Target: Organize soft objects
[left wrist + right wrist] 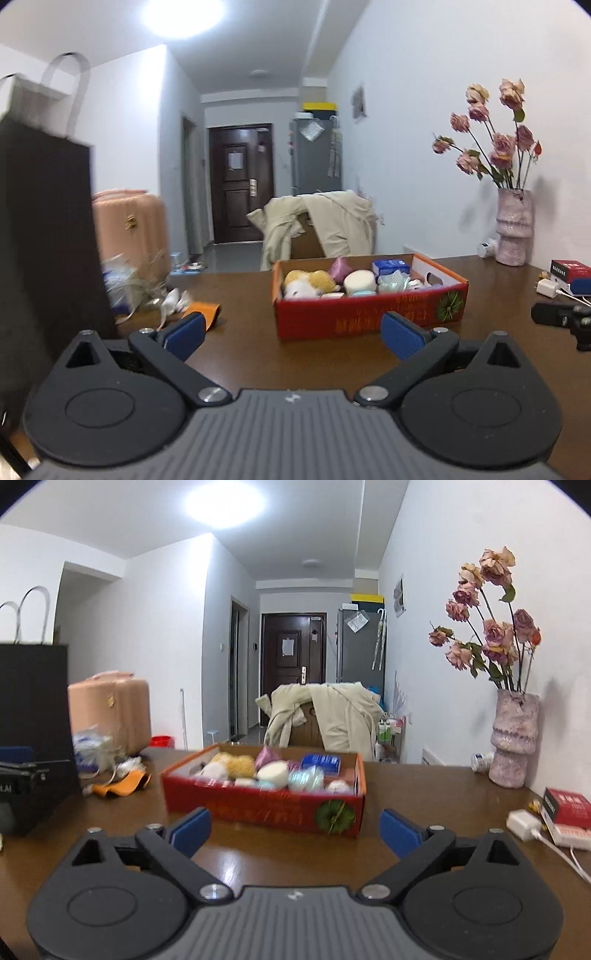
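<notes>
2 blue-padded grippers [293,334] [295,830] gape before red cardboard box [369,314] of plush

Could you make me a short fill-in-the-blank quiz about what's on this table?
1. The soft toys and sponges sit inside a red cardboard ____.
2. The tall pink textured vase holds dried ____.
3. The blue-padded fingers of the right gripper stand ____, holding nothing.
4. The brown wooden table also carries a black paper ____ with handles.

Answers: box; roses; open; bag

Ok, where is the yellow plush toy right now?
The yellow plush toy lies in the left end of the red cardboard box on the wooden table, beside a round white sponge, in both wrist views.
</notes>
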Tool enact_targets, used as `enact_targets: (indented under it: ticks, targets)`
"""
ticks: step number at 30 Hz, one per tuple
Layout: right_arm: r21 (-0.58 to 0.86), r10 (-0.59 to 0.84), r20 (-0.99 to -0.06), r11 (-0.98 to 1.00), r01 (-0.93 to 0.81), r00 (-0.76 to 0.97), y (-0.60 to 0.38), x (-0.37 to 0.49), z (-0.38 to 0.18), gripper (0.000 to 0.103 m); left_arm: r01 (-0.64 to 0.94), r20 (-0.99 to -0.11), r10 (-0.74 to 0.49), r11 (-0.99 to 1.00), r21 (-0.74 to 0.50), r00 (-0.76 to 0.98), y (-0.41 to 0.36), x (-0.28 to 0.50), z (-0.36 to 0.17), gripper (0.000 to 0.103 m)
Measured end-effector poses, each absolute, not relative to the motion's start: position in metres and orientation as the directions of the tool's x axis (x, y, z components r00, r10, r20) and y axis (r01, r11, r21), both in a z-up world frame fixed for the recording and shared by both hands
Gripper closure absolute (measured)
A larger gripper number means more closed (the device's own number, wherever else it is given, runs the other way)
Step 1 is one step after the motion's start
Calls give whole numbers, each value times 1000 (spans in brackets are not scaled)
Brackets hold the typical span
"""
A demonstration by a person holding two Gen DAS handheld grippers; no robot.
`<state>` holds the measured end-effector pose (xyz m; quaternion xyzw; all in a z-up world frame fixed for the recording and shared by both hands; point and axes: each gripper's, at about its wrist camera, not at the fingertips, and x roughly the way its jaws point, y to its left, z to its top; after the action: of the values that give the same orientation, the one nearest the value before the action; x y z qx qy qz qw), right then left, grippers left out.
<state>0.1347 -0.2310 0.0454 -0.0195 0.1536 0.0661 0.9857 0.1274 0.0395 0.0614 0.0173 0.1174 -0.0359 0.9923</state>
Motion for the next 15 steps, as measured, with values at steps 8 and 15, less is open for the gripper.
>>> enact_targets:
  ticks: [8, 15]
  targets:
    - [44, 97, -349, 995, -87, 932, -202, 40, 3, 5, 49, -228, -35, 997, 55, 973, 34, 36, 29, 0]
    - [72, 111, -337, 993, -92, 935, -195, 21, -3, 5, 45, -280, -25, 997, 66, 960, 37, 14, 13, 0]
